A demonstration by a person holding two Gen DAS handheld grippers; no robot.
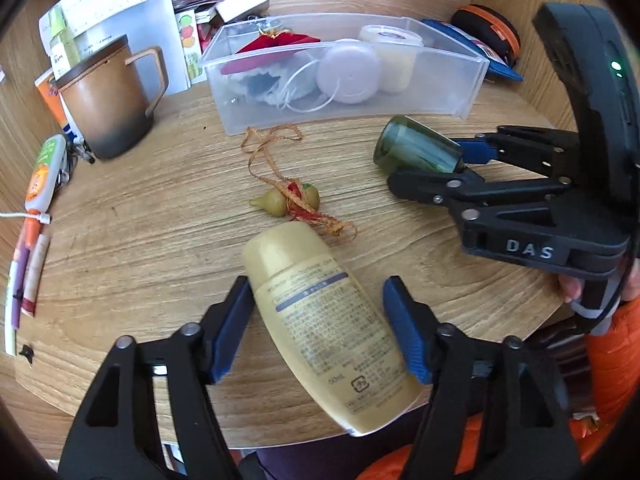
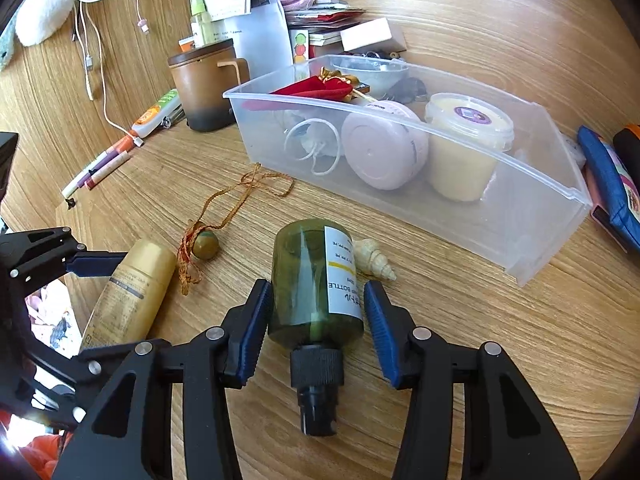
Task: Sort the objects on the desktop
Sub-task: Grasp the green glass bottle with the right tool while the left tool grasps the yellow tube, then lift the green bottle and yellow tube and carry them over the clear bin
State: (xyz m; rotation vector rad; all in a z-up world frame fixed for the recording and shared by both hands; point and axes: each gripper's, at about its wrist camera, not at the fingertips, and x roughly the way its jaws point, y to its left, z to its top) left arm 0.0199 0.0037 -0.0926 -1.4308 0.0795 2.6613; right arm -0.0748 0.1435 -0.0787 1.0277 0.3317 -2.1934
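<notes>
A gold lotion bottle (image 1: 320,328) lies slantwise at the table's near edge, and my left gripper (image 1: 316,286) is shut on it, blue pads against its sides. From the right wrist view the same bottle (image 2: 132,296) overhangs the edge, with a left fingertip (image 2: 96,263) against it. My right gripper (image 2: 317,286) is shut on a dark green bottle (image 2: 312,280) with a white label and black pump cap toward the camera. The left wrist view shows this bottle (image 1: 416,146) between the right fingers. Behind both stands a clear plastic bin (image 2: 520,216).
A gourd charm (image 1: 288,200) on a red-gold cord lies between the bottles, and a seashell (image 2: 374,264) sits beside the green one. The bin holds a pink jar (image 2: 384,152), a cream jar (image 2: 464,148) and a red pouch (image 2: 316,88). A brown mug (image 1: 108,100) and pens (image 1: 24,280) are left.
</notes>
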